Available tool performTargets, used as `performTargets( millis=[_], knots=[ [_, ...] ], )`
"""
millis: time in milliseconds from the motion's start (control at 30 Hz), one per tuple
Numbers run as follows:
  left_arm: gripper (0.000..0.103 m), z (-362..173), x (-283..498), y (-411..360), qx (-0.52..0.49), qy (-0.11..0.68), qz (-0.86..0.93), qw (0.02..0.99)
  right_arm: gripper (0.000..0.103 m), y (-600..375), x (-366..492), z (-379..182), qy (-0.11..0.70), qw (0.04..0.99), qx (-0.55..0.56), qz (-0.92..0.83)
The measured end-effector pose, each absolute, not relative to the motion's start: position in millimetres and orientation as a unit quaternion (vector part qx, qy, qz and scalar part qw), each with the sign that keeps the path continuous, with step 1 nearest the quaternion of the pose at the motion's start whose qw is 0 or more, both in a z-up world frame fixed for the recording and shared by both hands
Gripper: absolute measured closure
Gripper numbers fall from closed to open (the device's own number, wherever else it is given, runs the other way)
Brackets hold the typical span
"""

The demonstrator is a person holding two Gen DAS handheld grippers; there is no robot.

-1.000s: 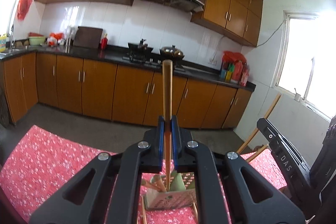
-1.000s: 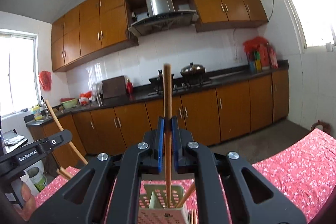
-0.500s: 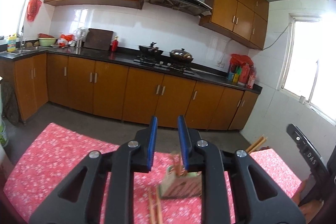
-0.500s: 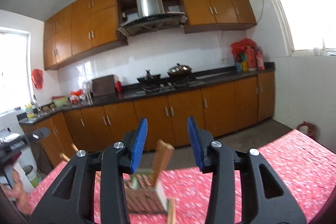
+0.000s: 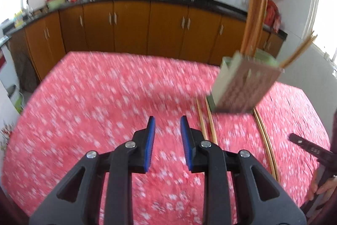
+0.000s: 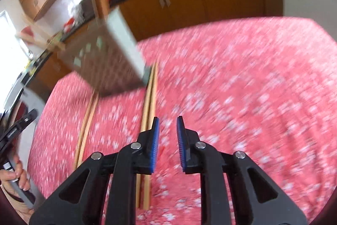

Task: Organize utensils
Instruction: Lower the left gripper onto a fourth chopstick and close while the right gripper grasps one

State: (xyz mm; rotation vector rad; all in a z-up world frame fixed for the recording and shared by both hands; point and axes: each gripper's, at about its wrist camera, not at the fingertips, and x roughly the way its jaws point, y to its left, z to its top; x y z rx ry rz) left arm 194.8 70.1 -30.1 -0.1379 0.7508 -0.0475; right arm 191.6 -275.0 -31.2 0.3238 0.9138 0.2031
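A perforated utensil holder (image 5: 245,85) stands on the red floral tablecloth (image 5: 101,102) with several wooden chopsticks (image 5: 253,18) upright in it; it also shows in the right wrist view (image 6: 105,56). Two pairs of chopsticks lie flat on the cloth, one pair (image 5: 207,119) left of the holder and one pair (image 5: 266,140) right of it; they also show in the right wrist view (image 6: 149,111) (image 6: 85,130). My left gripper (image 5: 167,132) is open and empty above the cloth. My right gripper (image 6: 167,132) is open and empty, just right of a lying pair.
Wooden kitchen cabinets (image 5: 130,26) and a dark counter run behind the table. The other gripper's black body shows at the right edge in the left wrist view (image 5: 311,151) and at the left edge in the right wrist view (image 6: 16,130). Both views are blurred.
Both grippers opened and let go of the chopsticks they held over the holder. Both have since tilted down and swung away from the holder toward the cloth.
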Motion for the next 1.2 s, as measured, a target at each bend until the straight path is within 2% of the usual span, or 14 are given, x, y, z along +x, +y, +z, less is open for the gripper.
performTargets(
  millis=[267,367,533,567,600,800,1200],
  knots=[
    [0.077,-58.6,192.4,55.5,-0.07,0.4,-0.058,0.912,0.085,-235.3,197.0,-52.0,0.469,0.868,0.105,0.121],
    [0.077,-60.9,192.1,47.5,-0.065,0.406,-0.064,0.909,0.09,-231.1,200.4,-56.1,0.472,0.871,0.083,0.11],
    [0.077,-70.5,190.4,41.3,-0.066,0.418,-0.078,0.903,0.091,-225.6,202.3,-62.0,0.47,0.875,0.064,0.098],
    [0.077,-71.8,190.7,39.7,-0.066,0.419,-0.081,0.902,0.095,-224.9,202.8,-62.4,0.469,0.877,0.055,0.092],
    [0.077,-72.8,190.7,37.9,-0.066,0.421,-0.086,0.9,0.095,-226.2,203.2,-63.2,0.468,0.878,0.05,0.085],
    [0.078,-84.7,188.1,24.2,-0.059,0.435,-0.115,0.891,0.095,-260.6,209.9,-64.6,0.462,0.882,0.092,0.023],
    [0.093,-107.0,182.1,0.4,-0.007,0.46,-0.12,0.88,0.095,-272.3,205.0,-64.0,0.456,0.885,0.088,0.022]
  ],
)
